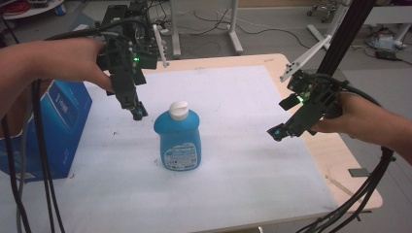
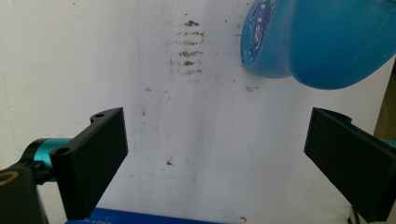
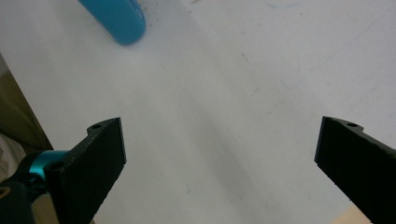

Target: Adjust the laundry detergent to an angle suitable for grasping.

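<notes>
Blue detergent bottle [image 1: 179, 141] with a white cap [image 1: 178, 110] stands upright near the middle of the white table cover [image 1: 243, 184], its long axis vertical. It is the one bottle on the table.

I am working two hand-held grippers. My left gripper [image 1: 138, 112] hangs just beside the bottle's cap, up and to the left of it in the high view, pointing steeply down at the cover. In the left gripper view the bottle's blue body [image 2: 327, 42] sits at the upper right, beyond the jaws and off their centre line. Those jaws stand wide apart with nothing between them but bare cover.

My right gripper [image 1: 278, 132] is well apart from the bottle, out toward the table's right edge, tilted down and aimed leftward at it. In the right gripper view a rounded blue end of the bottle [image 3: 119, 18] shows at the top left, far ahead of the jaws. These jaws too are spread wide and hold nothing.

I judge the left gripper the nearer one; a grasp would need it to shift toward the bottle.

One blue cardboard box [image 1: 58, 126] stands at the table's left edge, clear of both grippers.
</notes>
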